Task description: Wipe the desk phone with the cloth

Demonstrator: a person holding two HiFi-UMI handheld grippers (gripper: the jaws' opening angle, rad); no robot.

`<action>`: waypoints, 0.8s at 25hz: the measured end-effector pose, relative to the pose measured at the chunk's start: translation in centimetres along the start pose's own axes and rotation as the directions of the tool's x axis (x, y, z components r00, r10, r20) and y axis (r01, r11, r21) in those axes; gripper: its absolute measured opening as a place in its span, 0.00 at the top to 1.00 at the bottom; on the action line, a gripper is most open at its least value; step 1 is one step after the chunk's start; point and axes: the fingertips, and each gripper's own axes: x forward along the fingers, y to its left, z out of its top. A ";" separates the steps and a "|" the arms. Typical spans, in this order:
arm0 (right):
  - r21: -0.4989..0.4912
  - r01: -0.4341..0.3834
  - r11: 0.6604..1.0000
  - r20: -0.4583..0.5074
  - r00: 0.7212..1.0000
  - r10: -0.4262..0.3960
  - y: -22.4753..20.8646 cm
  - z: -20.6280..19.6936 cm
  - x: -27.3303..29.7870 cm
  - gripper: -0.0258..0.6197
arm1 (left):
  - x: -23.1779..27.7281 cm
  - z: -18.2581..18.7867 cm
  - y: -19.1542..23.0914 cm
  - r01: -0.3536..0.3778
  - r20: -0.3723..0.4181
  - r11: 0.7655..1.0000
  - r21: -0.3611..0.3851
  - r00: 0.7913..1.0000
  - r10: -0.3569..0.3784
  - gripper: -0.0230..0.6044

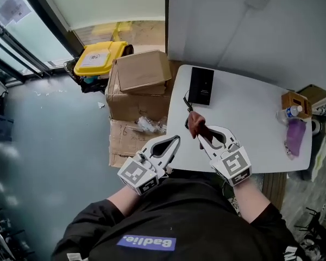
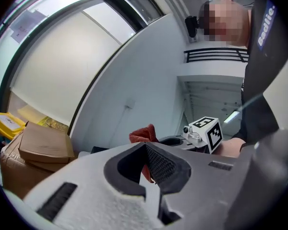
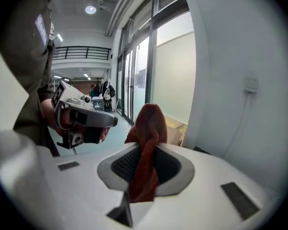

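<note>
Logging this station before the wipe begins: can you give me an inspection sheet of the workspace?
Surface: white table, mostly bare.
Job's things: black desk phone near the far edge; red cloth, held.
Clutter: water bottle, small box, purple item at the right end.
Grippers: left gripper jaws together, empty; right gripper jaws clamp the cloth.
Cables: dark cord beside the phone.
Surroundings: cardboard boxes, yellow bin on the floor.
</note>
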 end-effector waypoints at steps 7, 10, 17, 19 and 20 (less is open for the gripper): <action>0.052 -0.033 0.998 0.096 0.995 0.028 3.4 0.5 -4.9 0.83 | 0.2 1.1 -5.1 0.031 -0.003 0.998 0.051 1.000 -0.031 0.94; 0.056 -0.064 0.996 0.132 0.990 0.056 4.0 -0.2 -6.9 0.84 | 1.0 1.4 -7.0 0.004 0.015 0.999 0.045 1.000 -0.005 0.94; 0.080 -0.121 0.989 0.186 0.977 0.104 3.6 -2.8 -11.9 0.84 | 2.8 -1.1 -11.1 -0.072 -0.011 0.996 0.044 0.997 0.072 0.94; 0.088 -0.134 0.987 0.195 0.974 0.115 3.3 -3.9 -13.2 0.84 | 3.3 -2.0 -12.2 -0.090 -0.015 0.994 0.054 0.996 0.091 0.94; 0.094 -0.141 0.986 0.199 0.973 0.120 3.1 -4.4 -13.8 0.84 | 3.5 -2.3 -12.7 -0.101 -0.014 0.993 0.054 0.995 0.101 0.94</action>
